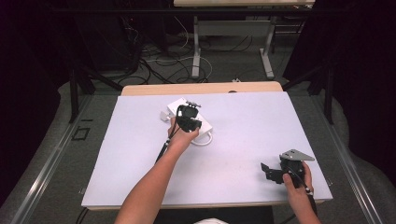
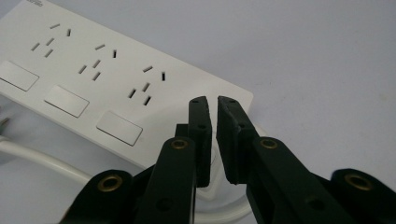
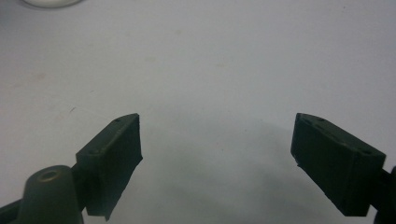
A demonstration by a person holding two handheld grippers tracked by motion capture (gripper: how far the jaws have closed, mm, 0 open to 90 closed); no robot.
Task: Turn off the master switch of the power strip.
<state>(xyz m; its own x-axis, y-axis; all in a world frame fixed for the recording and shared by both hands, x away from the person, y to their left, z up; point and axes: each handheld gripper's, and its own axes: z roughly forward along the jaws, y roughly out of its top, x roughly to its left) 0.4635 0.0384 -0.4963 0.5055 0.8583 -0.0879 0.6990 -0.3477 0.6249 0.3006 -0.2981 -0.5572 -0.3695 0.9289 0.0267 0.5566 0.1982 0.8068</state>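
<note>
A white power strip [image 2: 93, 70] with three socket groups and three rocker switches lies flat on the white table top, toward the far left of middle [image 1: 173, 106]. Its white cable [image 2: 37, 156] loops out at the near end [image 1: 205, 139]. My left gripper [image 2: 214, 105] hangs over the strip's near corner, jaws drawn together with only a thin slit between the pads. Nothing shows between the tips. The white cable end lies just under them; I cannot tell whether they touch it. My right gripper [image 3: 217, 140] is wide open above bare table at the near right [image 1: 270, 171].
The white table top [image 1: 243, 126] has a wooden strip along its far edge [image 1: 201, 87]. Beyond it are a second table's legs [image 1: 196, 51] and loose cables on the floor [image 1: 159, 65]. Dark curtains close off both sides.
</note>
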